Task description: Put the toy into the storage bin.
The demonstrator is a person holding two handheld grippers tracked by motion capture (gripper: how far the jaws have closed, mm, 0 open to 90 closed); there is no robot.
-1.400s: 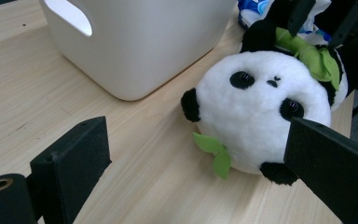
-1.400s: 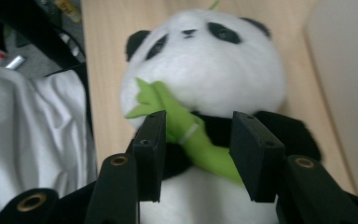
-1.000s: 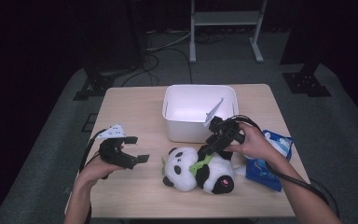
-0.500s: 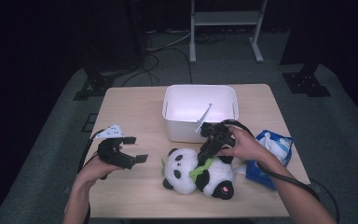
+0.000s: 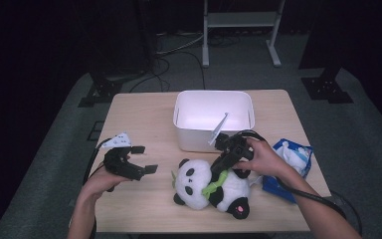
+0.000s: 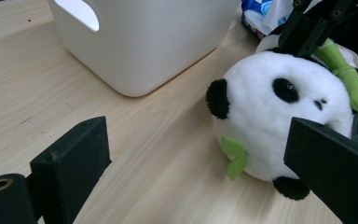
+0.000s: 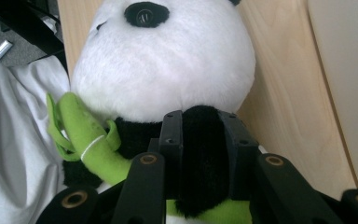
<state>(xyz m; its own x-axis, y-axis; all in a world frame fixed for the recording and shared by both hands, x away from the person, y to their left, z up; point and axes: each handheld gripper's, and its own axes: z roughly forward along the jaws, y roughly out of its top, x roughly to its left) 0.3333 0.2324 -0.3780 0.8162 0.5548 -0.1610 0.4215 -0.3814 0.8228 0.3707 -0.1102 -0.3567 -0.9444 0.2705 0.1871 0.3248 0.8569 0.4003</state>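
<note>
Plush panda (image 5: 206, 186), white w/ black limbs & green bamboo; right gripper (image 5: 222, 167) fingers clamp its black arm.

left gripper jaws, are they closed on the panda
No, in the left gripper view the left gripper has its jaws standing wide apart over bare table, with the panda lying just beyond them, untouched.

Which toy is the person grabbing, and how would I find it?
Find the white tub in the middle of the wooden table. Right in front of it lies a stuffed panda, with the right hand-held gripper squeezing its black arm. It is the only fluffy black-and-white thing, holding a green bamboo stalk.
</note>
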